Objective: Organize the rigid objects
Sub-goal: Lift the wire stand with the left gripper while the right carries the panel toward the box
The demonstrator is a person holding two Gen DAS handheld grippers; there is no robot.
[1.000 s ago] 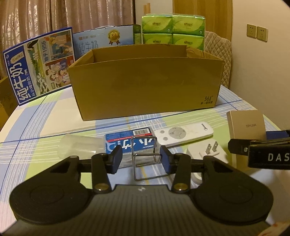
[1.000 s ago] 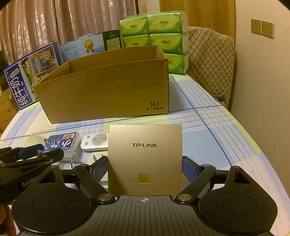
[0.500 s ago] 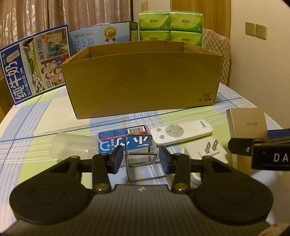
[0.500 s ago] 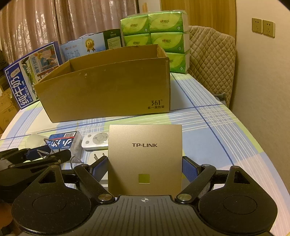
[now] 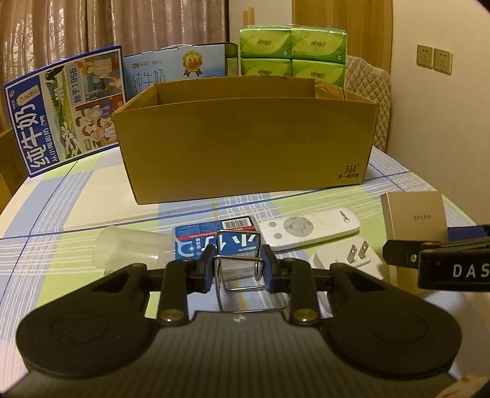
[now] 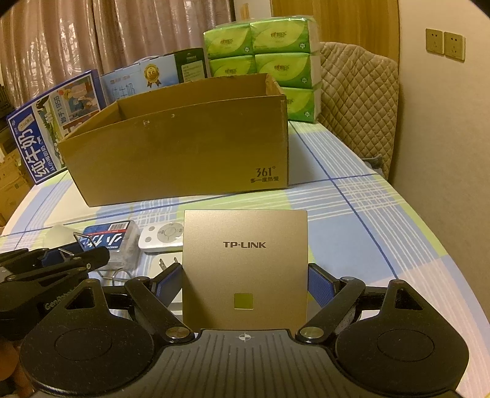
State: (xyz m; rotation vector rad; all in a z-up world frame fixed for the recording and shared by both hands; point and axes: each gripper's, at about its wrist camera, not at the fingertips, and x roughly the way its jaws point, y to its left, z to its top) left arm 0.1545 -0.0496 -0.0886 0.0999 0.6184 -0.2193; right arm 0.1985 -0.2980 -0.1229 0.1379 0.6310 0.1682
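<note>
left hand-held gripper (image 5: 237, 269): pinching wire clip (image 5: 239, 260) | right hand-held gripper (image 6: 245, 280): clamped on TP-LINK panel (image 6: 245, 260) | cardboard box (image 5: 245, 144): apparently empty | remote (image 5: 309, 228), plug (image 5: 346, 257), cup (image 5: 131, 248), blue case (image 5: 211, 235): left on surface

a home room. curtains (image 5: 153, 27), a quilted chair (image 6: 358, 101), stacked tissue packs (image 5: 292, 55) and milk cartons (image 5: 64, 107) surround a checked tablecloth (image 6: 367, 220).

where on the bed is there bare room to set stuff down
Free: the plaid sheet right of the open brown cardboard box, and the strip left of it by the blue milk carton. Crowded: before the box, around the white remote and white plug adapter.
</note>
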